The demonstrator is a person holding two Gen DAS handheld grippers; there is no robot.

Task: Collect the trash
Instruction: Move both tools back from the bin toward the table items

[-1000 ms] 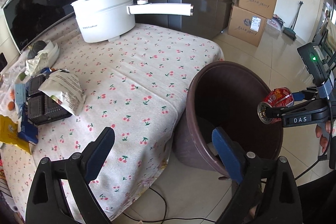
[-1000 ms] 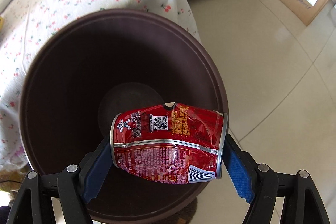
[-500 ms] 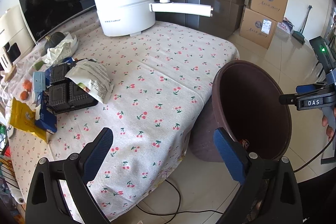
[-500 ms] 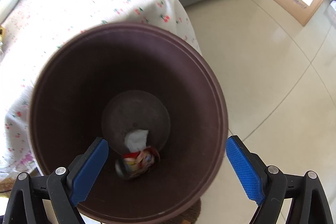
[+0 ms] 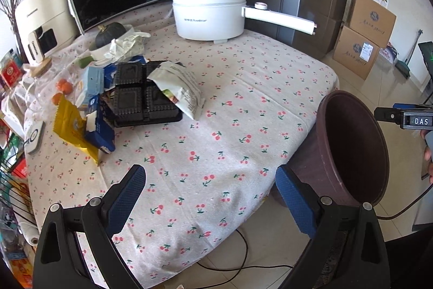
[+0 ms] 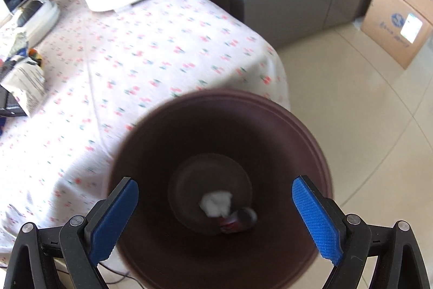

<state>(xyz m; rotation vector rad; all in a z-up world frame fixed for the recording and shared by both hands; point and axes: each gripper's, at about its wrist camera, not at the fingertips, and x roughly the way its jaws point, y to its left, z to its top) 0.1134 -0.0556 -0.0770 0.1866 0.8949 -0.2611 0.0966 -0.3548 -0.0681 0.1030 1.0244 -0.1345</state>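
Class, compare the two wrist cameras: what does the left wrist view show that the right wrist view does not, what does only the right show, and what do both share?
Only the left wrist view shows the yellow wrapper and the squash. Only the right wrist view shows the bin's bottom, where a red can and a white wad lie. Both show the brown bin, the white pot and the cherry-print tablecloth.

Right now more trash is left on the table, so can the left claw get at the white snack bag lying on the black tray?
Probably yes: the left claw is open, with only bare tablecloth between it and the snack bag.
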